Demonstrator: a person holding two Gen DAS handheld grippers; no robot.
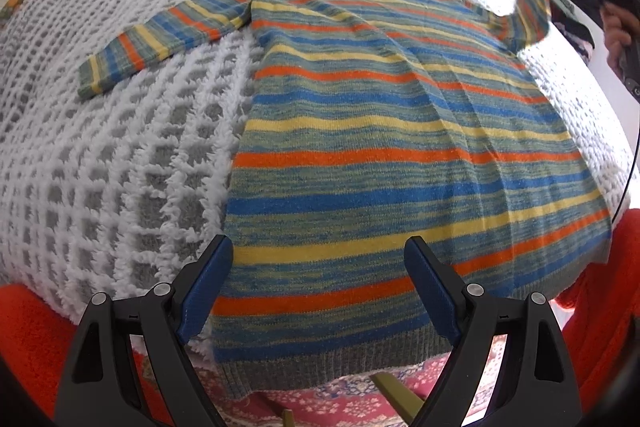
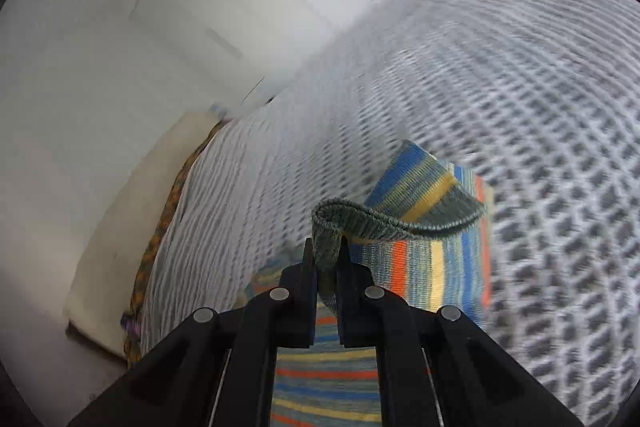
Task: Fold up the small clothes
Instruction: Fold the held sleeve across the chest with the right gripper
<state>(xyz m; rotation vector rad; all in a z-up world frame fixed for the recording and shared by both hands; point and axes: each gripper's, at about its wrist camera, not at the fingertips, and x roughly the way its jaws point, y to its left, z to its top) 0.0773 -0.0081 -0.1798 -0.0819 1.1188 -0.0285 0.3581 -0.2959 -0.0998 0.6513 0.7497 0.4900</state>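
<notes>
A striped sweater (image 1: 360,115) lies spread flat on a bed covered by a white waffle-textured blanket (image 1: 120,147), filling the centre and right of the left wrist view. Its grey ribbed hem hangs over the bed edge at the bottom of the frame, and its neckline sits at top centre. One sleeve (image 1: 160,39) stretches out flat toward the upper left of the frame. The other sleeve is lifted off the blanket at the upper right, blurred, beside a dark shape that is too smeared to make out.

The left claw (image 1: 316,287) rises from the bottom of the frame with its blue-padded fingers (image 1: 208,283) spread wide. It grips nothing; the hem end of the sweater lies between and just beyond the fingers.

In the right wrist view the right claw (image 2: 325,259) stands at bottom centre, its black fingers drawn close together and pinching the grey ribbed cuff (image 2: 384,223) of the raised sleeve. The cuff curls over from the fingertips toward the right of the frame, with the striped sleeve fabric folded behind it. More of the sweater shows below the claw, and the blanket spreads blurred across the right half. A patterned rug (image 1: 352,395) shows under the bed edge
</notes>
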